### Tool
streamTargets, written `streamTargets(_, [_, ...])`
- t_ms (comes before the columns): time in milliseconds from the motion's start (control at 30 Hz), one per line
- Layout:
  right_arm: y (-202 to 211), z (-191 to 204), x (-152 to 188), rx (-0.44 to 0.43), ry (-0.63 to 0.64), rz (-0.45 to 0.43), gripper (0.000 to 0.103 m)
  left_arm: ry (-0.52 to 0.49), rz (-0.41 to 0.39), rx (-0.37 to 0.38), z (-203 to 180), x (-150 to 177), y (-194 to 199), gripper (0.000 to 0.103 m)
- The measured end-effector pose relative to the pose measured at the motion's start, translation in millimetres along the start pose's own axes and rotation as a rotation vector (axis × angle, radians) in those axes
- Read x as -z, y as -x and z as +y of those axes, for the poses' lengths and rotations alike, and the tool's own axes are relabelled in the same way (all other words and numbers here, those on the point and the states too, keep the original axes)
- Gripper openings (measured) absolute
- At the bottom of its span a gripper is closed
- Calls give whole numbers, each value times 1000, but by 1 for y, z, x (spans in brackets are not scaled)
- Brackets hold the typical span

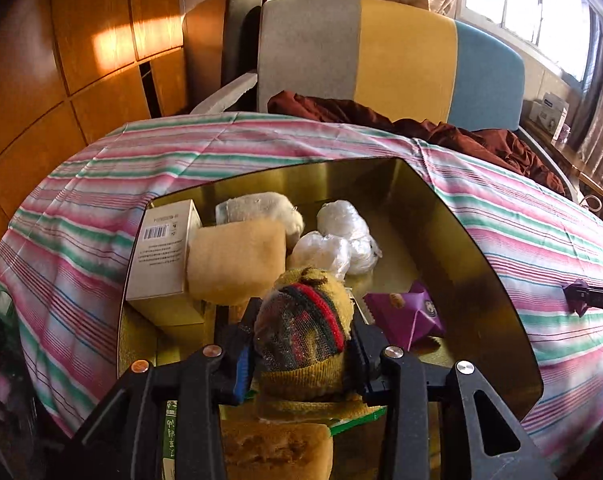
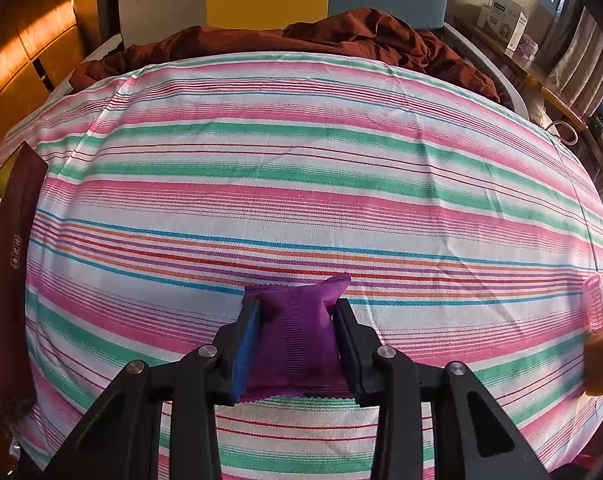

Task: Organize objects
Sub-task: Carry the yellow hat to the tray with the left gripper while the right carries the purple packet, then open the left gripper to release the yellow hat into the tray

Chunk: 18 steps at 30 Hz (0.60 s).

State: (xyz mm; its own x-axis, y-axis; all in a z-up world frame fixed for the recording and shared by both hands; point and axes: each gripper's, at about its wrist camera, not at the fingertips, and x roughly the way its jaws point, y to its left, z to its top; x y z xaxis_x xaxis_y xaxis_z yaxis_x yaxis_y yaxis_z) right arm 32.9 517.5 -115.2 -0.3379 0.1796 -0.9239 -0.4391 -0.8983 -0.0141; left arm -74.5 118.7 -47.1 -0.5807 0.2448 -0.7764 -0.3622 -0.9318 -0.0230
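Note:
In the left wrist view my left gripper is shut on a rolled knit sock bundle, yellow with red, green and dark stripes. It hangs over the near part of an open gold-lined box on the bed. Inside the box lie a white barcoded carton, a yellow sponge-like block, a white fluffy roll, two plastic-wrapped white bundles and a purple packet. In the right wrist view my right gripper is shut on another purple packet, just above the striped sheet.
The box's dark outer wall stands at the left edge of the right wrist view. A pink hair roller and a yellow block lie on the sheet at far right. A rust-brown blanket is bunched at the headboard.

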Motion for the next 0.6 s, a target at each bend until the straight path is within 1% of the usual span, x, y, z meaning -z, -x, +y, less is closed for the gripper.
streamTargets(100, [3,0,1,3,5,-1,37,24,49,17,8,1,-10,49])
streamTargets(200, [4,1,0,7,9,-3,37,85,40,41,22,1,-4,68])
streamTargets(300, [5,0,0,8,11,-8,37,115,12,66,36,-1,8,69])
streamTargets(400, [8,-1,-2,-2,4,-19,36,150,-13,70,53,2,21,71])
streamTargets(500, [14,3,-3,-39,0,-34,34,175,-37,46,71,9,35,71])
streamTargets(600, [25,15,-6,-98,5,-49,34,171,-60,5,85,17,47,71])
